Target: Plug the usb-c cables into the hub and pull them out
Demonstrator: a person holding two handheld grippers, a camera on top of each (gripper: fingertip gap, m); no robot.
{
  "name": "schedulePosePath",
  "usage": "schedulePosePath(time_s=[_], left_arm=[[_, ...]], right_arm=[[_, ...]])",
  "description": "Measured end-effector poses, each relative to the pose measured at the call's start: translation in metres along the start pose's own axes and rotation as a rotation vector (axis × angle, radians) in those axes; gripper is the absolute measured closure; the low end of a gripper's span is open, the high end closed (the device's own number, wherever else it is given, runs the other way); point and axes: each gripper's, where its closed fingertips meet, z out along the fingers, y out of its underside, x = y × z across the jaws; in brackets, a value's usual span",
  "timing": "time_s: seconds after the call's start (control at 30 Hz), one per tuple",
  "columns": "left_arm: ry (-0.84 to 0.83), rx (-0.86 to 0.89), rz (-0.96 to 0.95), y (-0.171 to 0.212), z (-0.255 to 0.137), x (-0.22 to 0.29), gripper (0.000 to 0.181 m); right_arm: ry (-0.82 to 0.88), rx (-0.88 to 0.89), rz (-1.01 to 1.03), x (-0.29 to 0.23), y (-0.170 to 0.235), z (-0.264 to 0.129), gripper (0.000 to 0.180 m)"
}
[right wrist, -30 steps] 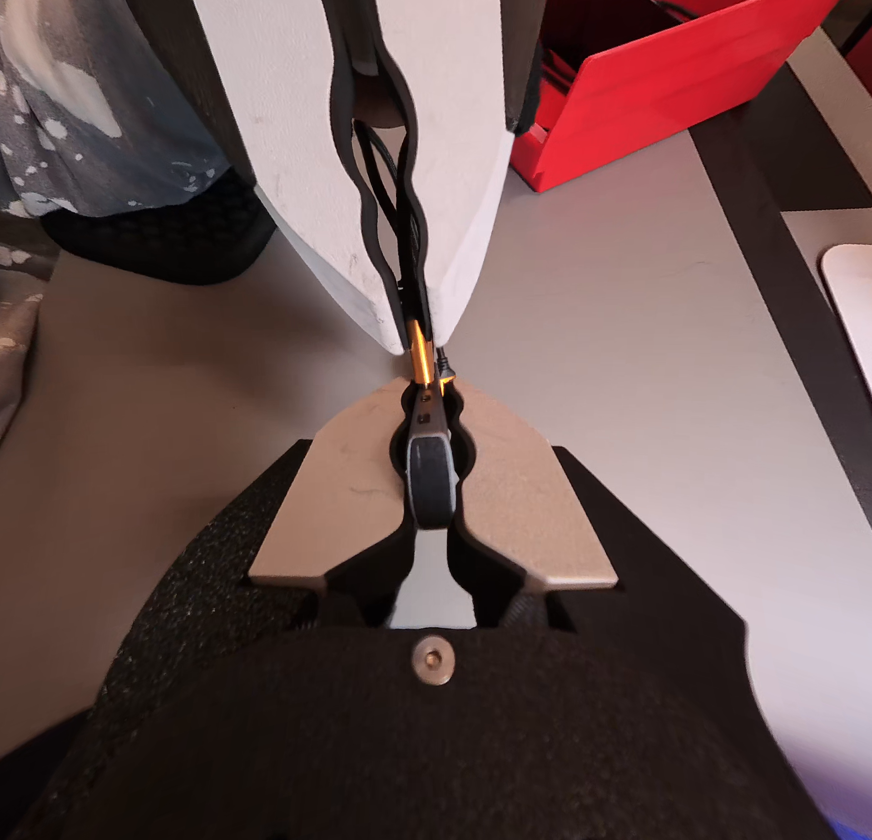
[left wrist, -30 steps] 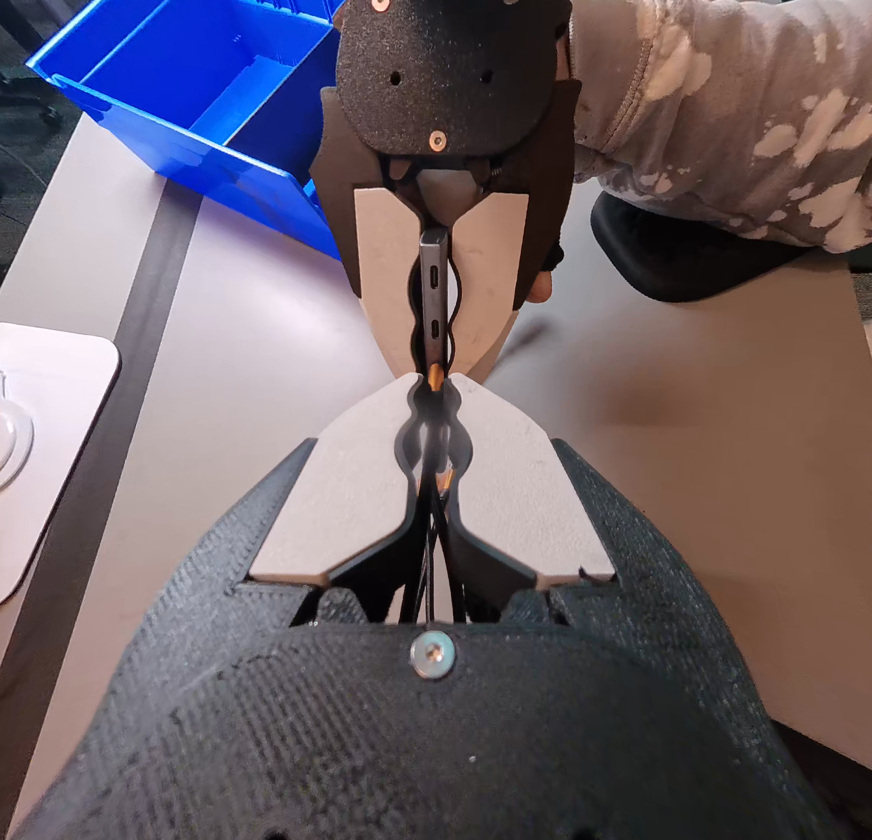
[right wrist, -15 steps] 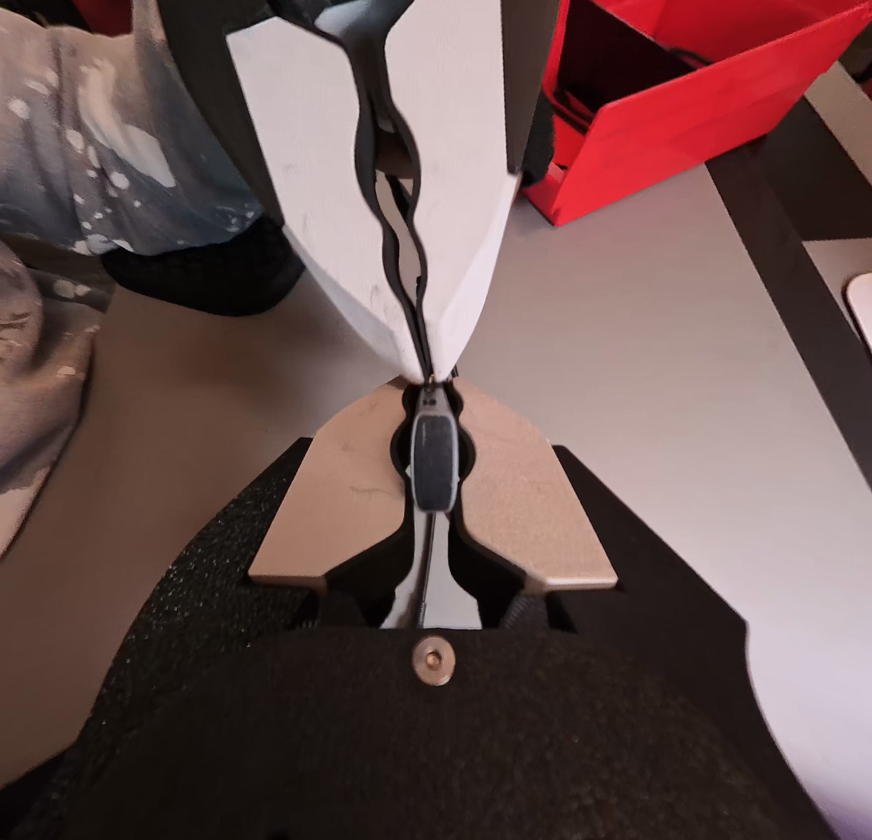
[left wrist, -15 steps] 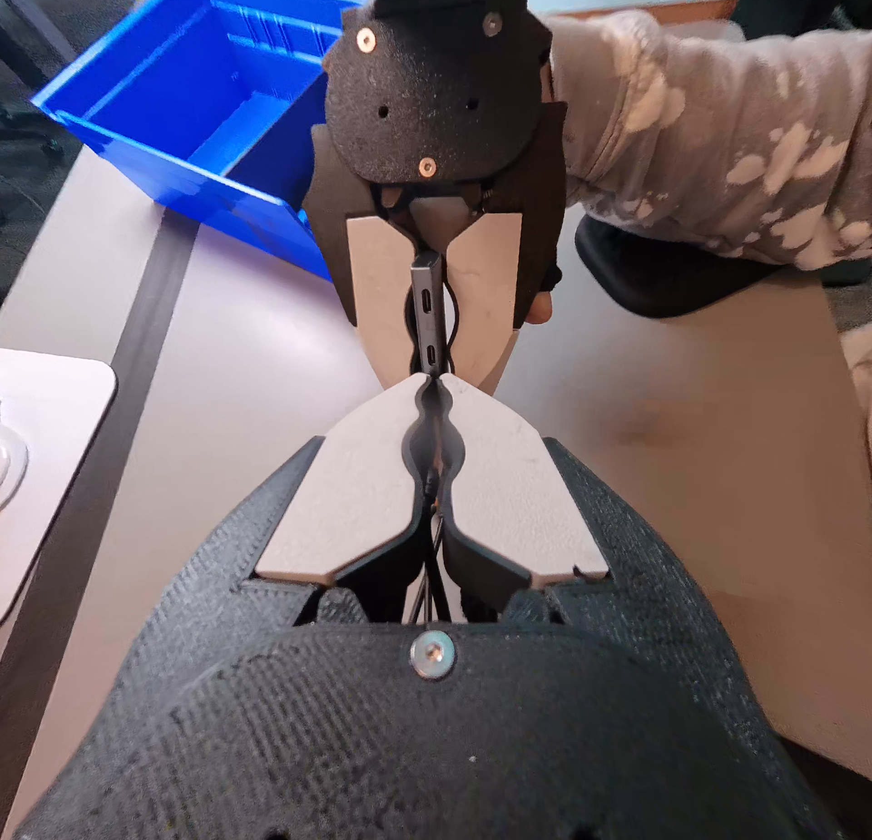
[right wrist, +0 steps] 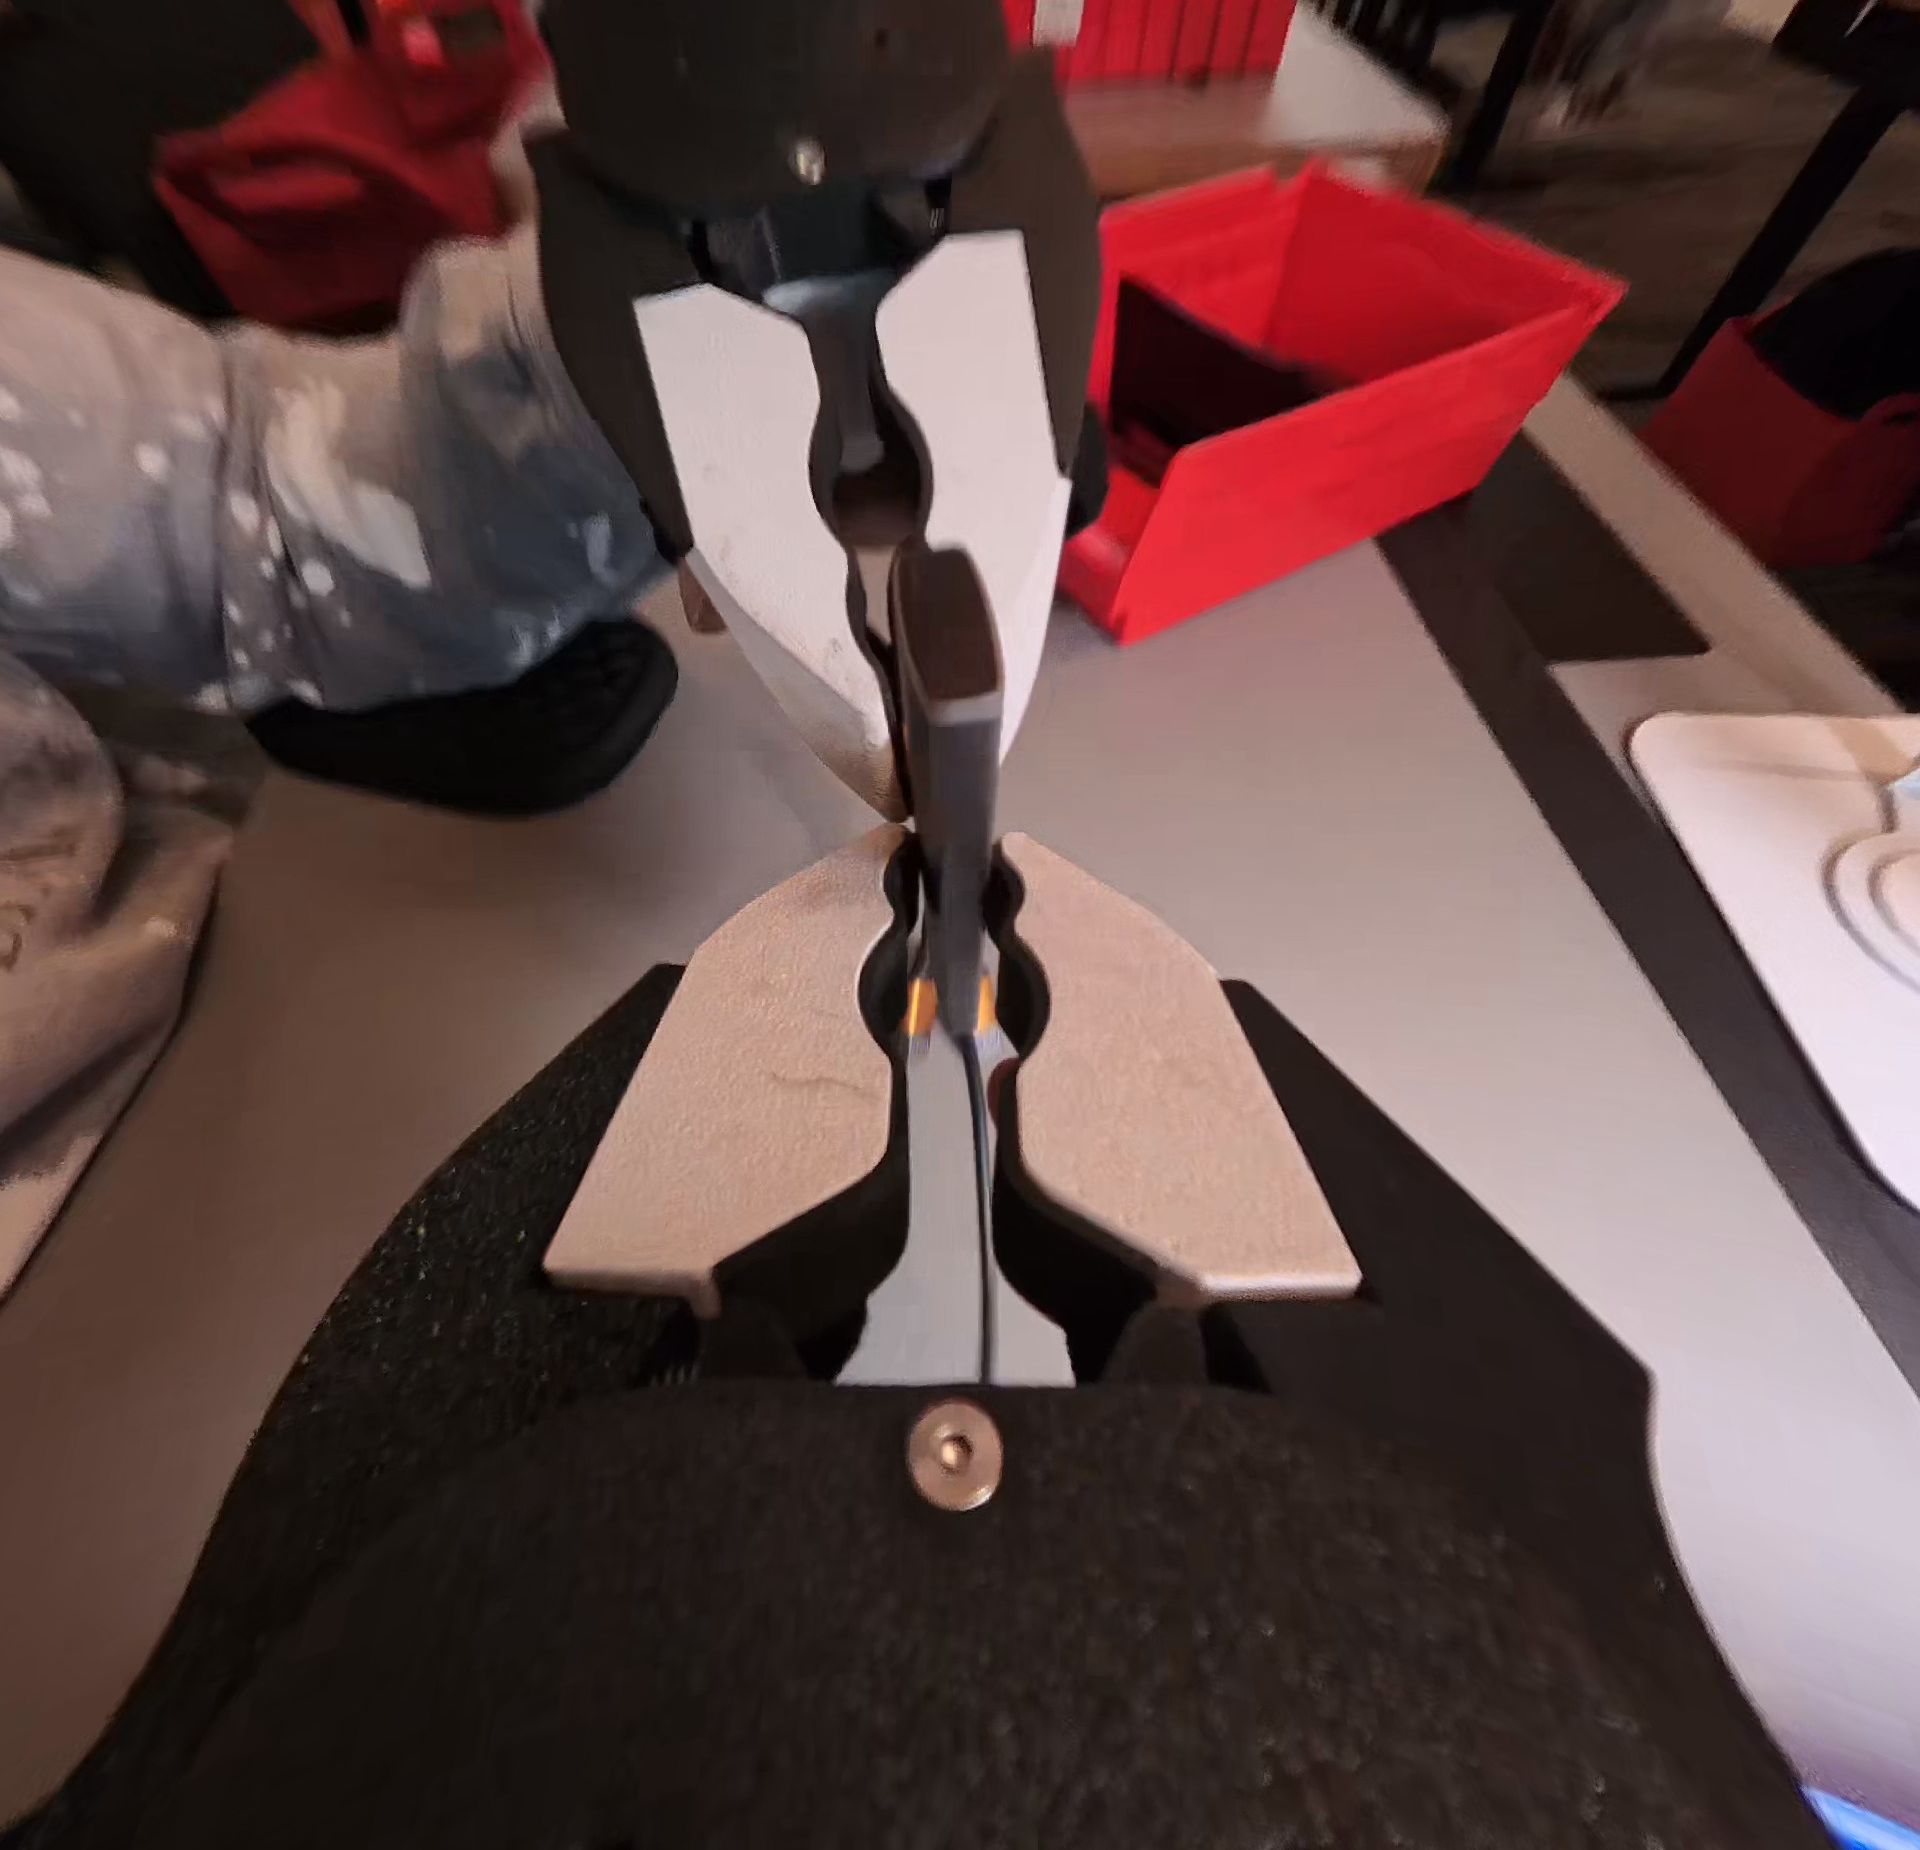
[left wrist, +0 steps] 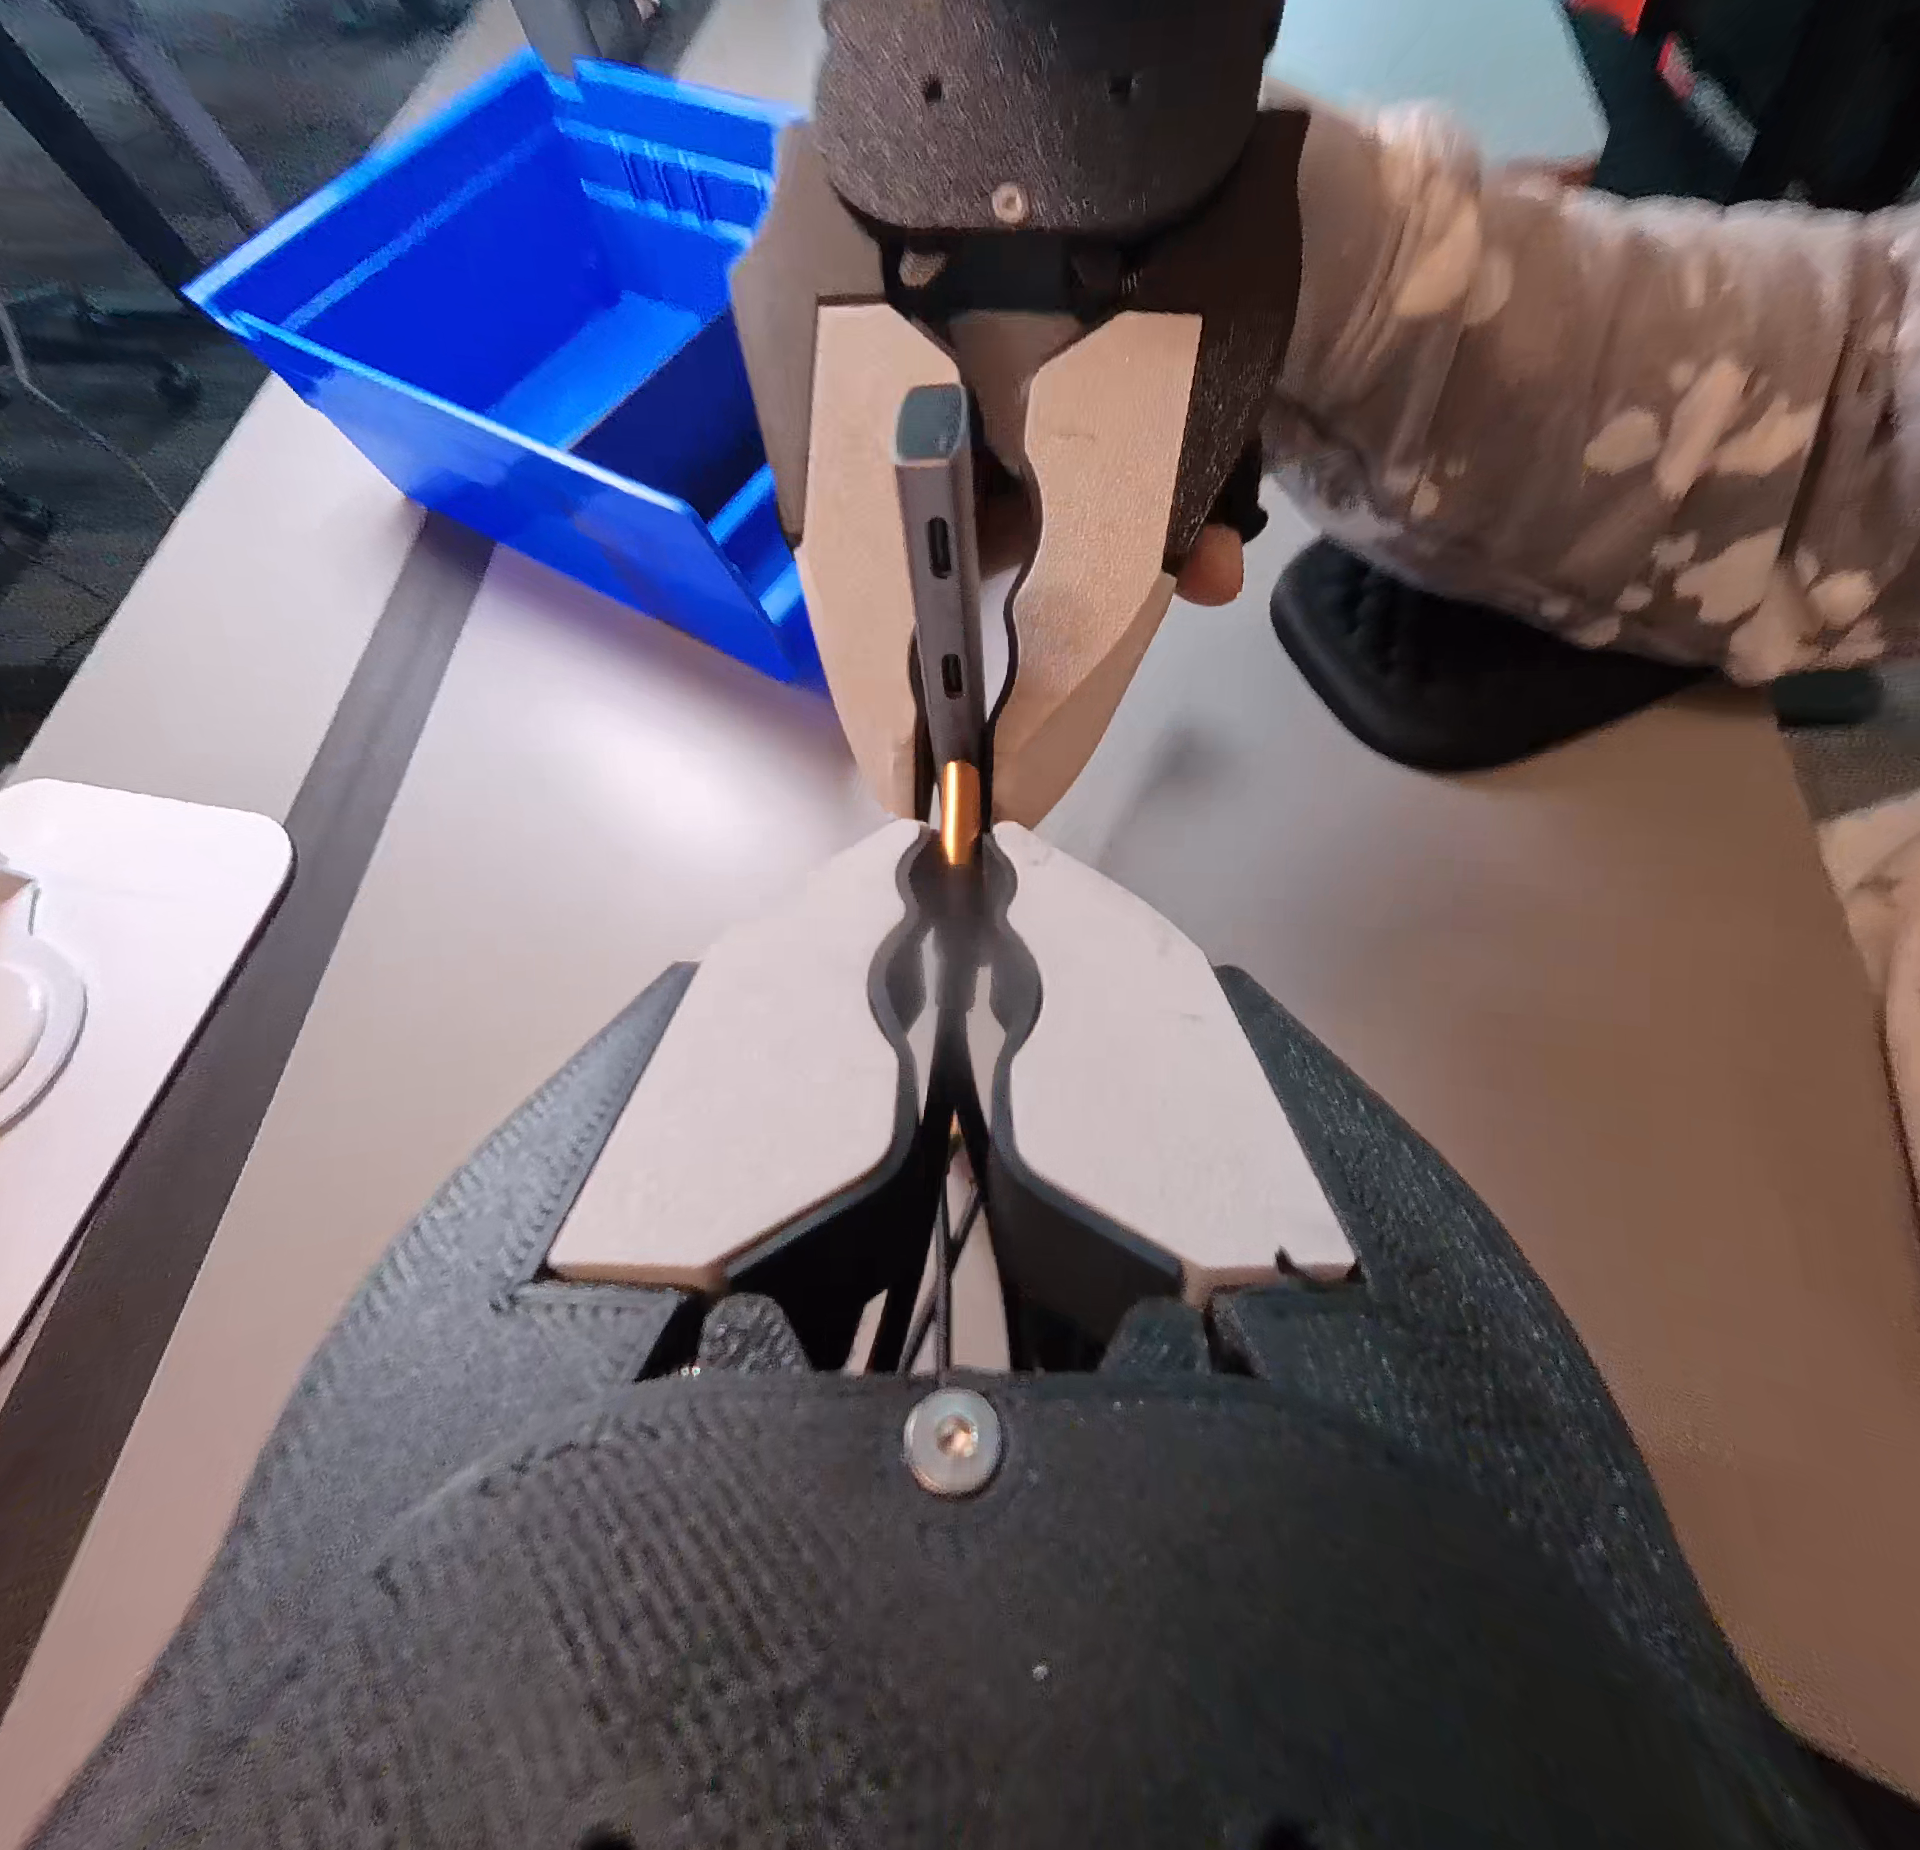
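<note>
Grey hub (left wrist: 940, 564) pinched between the right gripper's (left wrist: 951, 761) pale fingers (left wrist: 862, 512), edge on, two free ports facing the left wrist camera. Orange plug (left wrist: 958, 801) seated in the hub's near end, black cable (left wrist: 951, 1156) trailing back through the left gripper (left wrist: 956, 850). Left gripper clamped on that plug, tips nearly touching the right one's. From the right wrist camera, hub (right wrist: 951, 813) standing up out of the right gripper (right wrist: 951, 850), clamped tight low down, orange plugs (right wrist: 920, 1005) and a dark cable (right wrist: 982, 1177) just below; left gripper (right wrist: 899, 792) right behind it, head-on. Both tools raised above the grey table (left wrist: 1455, 969). Blue bin (left wrist: 499, 346) far left on the table, red bin (right wrist: 1330, 387) far right. Mottled sleeve (left wrist: 1610, 398) reaching in behind the right gripper, dark pad (left wrist: 1455, 678) under it. White tray (left wrist: 125, 969) at the left edge. Slight motion blur throughout.
</note>
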Motion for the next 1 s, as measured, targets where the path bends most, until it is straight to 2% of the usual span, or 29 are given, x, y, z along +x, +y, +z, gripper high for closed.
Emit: schedulePosePath(time_s=[0.1, 0.2, 0.47, 0.63, 1.0], left_arm=[[0.016, 0.122, -0.051, -0.015, -0.016, -0.006, 0.173], [0.047, 0.177, -0.087, -0.022, -0.025, -0.005, 0.173], [0.086, 0.130, -0.101, -0.019, -0.026, 0.002, 0.173], [0.087, 0.011, -0.098, -0.004, -0.019, 0.006, 0.173], [0.088, -0.233, -0.119, 0.028, -0.004, 0.017, 0.173]], right_arm=[[0.015, 0.156, 0.027, 0.005, -0.022, -0.011, 0.165], [0.005, 0.240, 0.026, 0.003, -0.034, -0.015, 0.164], [-0.058, 0.275, 0.036, -0.007, -0.039, -0.013, 0.170], [-0.038, 0.075, -0.011, -0.011, -0.017, -0.002, 0.170], [-0.093, -0.150, -0.034, -0.019, 0.024, 0.022, 0.170]])
